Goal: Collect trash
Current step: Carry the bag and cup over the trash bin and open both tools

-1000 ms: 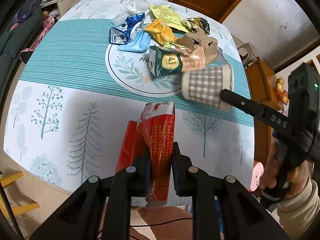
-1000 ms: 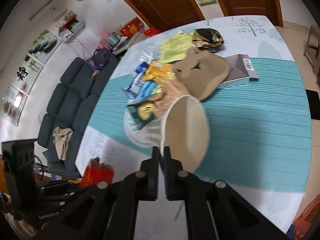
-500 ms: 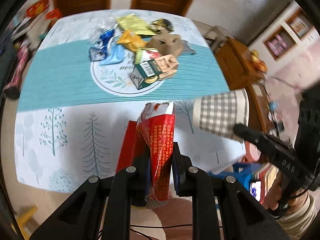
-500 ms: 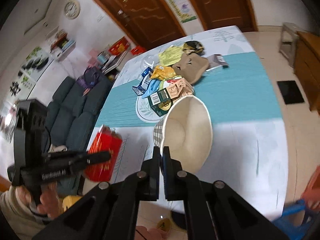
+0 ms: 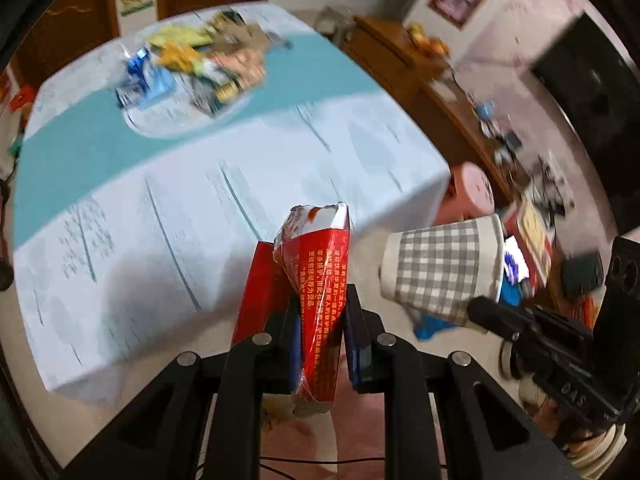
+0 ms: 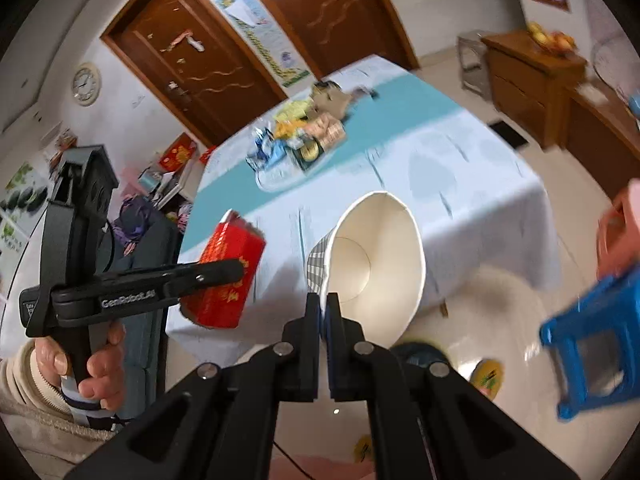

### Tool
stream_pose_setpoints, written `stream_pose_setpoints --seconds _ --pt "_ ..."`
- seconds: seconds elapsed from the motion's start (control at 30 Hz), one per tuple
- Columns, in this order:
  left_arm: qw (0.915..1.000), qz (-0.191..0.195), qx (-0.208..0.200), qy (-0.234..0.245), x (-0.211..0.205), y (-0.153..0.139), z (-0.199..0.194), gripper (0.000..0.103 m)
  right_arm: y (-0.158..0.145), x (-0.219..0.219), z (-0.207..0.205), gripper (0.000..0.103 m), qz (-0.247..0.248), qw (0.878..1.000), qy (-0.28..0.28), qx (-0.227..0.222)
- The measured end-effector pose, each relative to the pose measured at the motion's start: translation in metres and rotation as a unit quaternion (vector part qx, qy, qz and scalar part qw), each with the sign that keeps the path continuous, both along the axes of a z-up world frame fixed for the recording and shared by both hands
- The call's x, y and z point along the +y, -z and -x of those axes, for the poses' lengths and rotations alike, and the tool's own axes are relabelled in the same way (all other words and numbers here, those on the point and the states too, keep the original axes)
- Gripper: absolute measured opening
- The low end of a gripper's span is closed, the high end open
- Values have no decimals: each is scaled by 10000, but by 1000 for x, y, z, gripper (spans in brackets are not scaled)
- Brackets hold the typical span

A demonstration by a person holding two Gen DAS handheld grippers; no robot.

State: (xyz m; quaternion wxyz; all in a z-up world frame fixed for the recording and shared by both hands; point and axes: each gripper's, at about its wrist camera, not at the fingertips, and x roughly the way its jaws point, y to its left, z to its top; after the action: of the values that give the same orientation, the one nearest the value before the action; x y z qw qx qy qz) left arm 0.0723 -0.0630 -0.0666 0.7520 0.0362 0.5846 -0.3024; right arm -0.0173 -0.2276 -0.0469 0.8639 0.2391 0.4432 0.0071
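My left gripper (image 5: pixel 320 316) is shut on a crumpled red packet (image 5: pixel 316 280) with a torn silver top, held past the table's near edge; the right wrist view shows the same red packet (image 6: pixel 226 276) in the left gripper (image 6: pixel 236 270). My right gripper (image 6: pixel 323 312) is shut on the rim of a grey-checked paper cup (image 6: pixel 376 268), its white inside facing the camera. In the left wrist view that paper cup (image 5: pixel 440 268) hangs to the right of the packet, off the table. A pile of wrappers and cartons (image 5: pixel 200 68) lies on the far part of the table (image 5: pixel 280 152).
The table carries a white and teal cloth. A blue plastic stool (image 6: pixel 592 344) and a pink stool (image 5: pixel 472 196) stand on the floor at the right. A wooden cabinet (image 6: pixel 536 76) lines the right wall. A dark sofa (image 6: pixel 144 264) sits behind the left hand.
Both grippers have drawn back from the table toward its near right corner, each keeping its item. The trash pile now looks smaller and farther, and floor and stools have come into view.
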Motion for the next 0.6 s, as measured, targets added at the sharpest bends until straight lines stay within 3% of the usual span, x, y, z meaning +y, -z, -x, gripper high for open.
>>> stream_pose_setpoints --seconds 0.17,0.33,0.47,0.6 --pt "9986 -224 202 429 -13 23 43 15 20 16 39 2 40 9990 170 403" --pt "9973 -374 321 548 -25 56 69 15 54 12 62 2 -114 9965 324 758" --pt "9963 -498 420 552 -36 103 78 15 97 8 64 2 -43 9947 252 999" --pt "9959 -657 458 423 -48 163 79 15 159 -1 59 2 -21 9918 133 1274"
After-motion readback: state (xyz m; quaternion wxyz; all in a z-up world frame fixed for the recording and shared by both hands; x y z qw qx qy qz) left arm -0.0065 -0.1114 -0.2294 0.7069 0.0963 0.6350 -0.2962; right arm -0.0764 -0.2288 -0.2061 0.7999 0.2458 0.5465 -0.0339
